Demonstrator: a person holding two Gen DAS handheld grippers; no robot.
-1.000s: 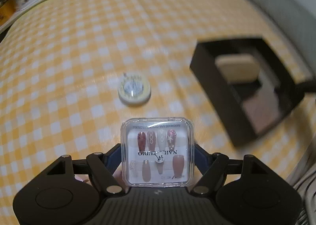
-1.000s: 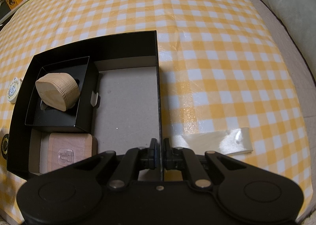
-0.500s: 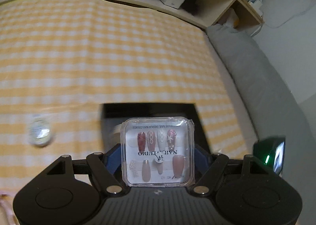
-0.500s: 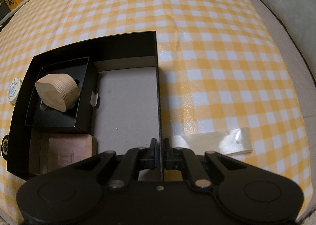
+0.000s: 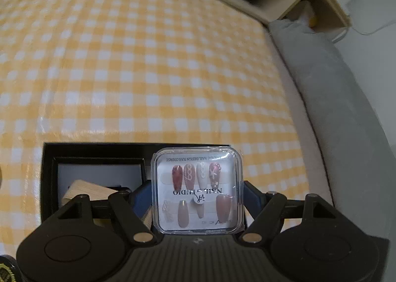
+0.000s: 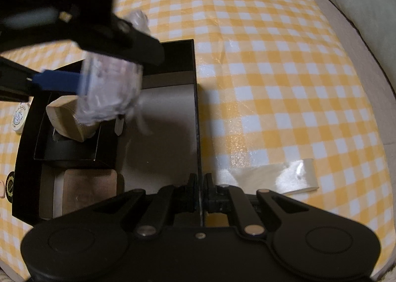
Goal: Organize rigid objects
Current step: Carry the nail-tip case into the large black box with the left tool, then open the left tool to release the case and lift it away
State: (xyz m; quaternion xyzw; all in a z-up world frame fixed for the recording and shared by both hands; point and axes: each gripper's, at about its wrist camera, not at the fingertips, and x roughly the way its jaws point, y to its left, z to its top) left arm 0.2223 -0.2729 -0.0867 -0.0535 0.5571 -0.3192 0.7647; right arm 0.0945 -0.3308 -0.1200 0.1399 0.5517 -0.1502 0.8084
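One nail case [image 5: 198, 189], two wooden blocks [image 6: 68, 121]

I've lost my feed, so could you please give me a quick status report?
Left gripper shut on nail case, above black box. Right gripper shut on box wall. Wooden block in inner tray; grey floor bare.
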